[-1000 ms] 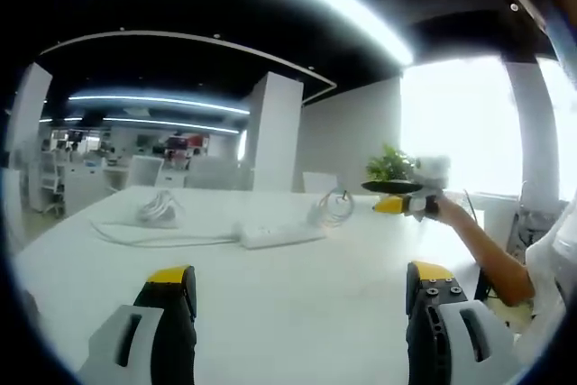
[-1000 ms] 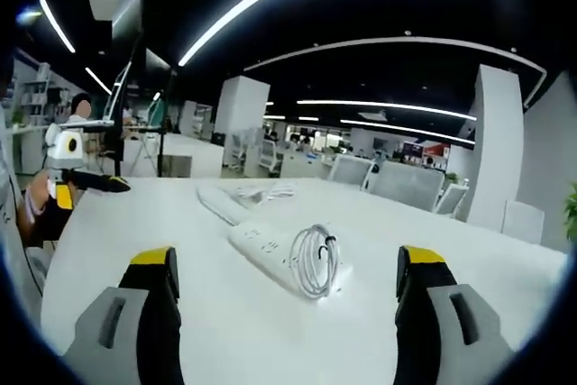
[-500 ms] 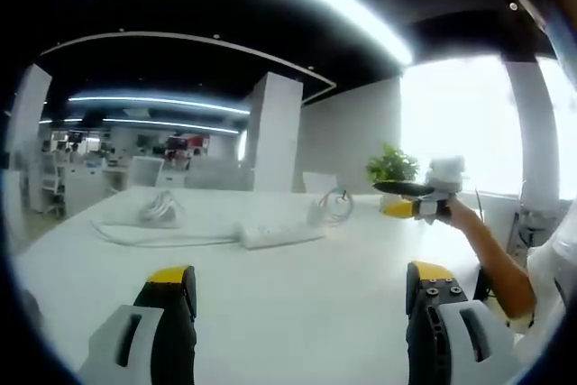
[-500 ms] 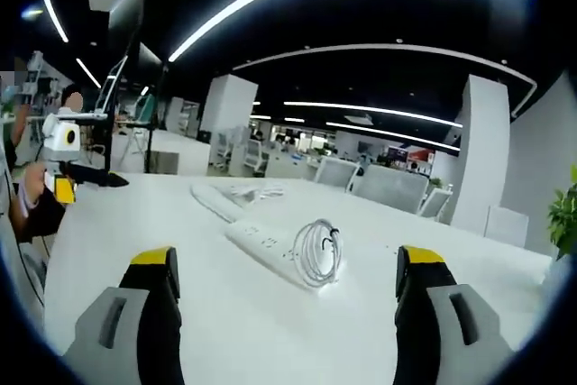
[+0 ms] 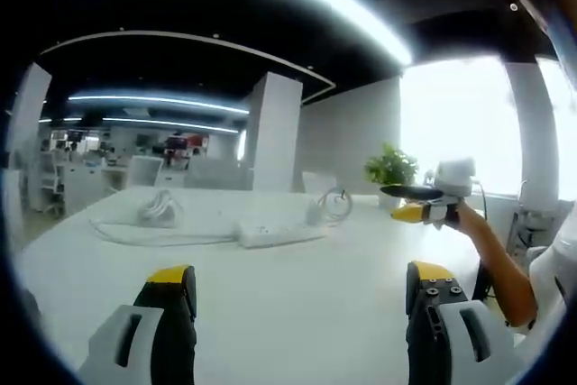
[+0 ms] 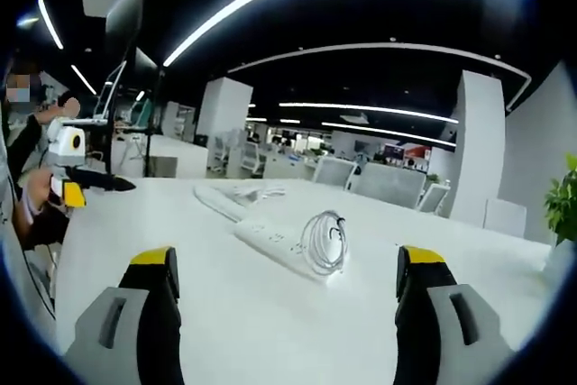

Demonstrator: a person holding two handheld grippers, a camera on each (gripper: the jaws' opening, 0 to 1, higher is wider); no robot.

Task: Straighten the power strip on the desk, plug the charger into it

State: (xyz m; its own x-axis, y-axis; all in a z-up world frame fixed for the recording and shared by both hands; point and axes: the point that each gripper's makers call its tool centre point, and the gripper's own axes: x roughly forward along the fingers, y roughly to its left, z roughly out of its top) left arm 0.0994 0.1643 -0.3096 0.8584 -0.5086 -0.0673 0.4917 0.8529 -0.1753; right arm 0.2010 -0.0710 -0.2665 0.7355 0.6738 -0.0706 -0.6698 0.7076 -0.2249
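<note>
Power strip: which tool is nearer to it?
Right, by a little. The power strip lies just ahead of the right tool; it sits farther across the desk from the left tool.

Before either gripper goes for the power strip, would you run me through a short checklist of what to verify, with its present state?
1. Left gripper open and empty: ok.
2. Right gripper open and empty: ok.
3. Power strip in sight on the desk, nothing lying between it and the jaws: ok.
4. Coiled white cable located: ok, it lies by the strip's near end.
5. Charger body and plug identified: cannot tell.
6. Strip already straight on the desk: cannot tell; it runs diagonally in the right gripper view.
</note>
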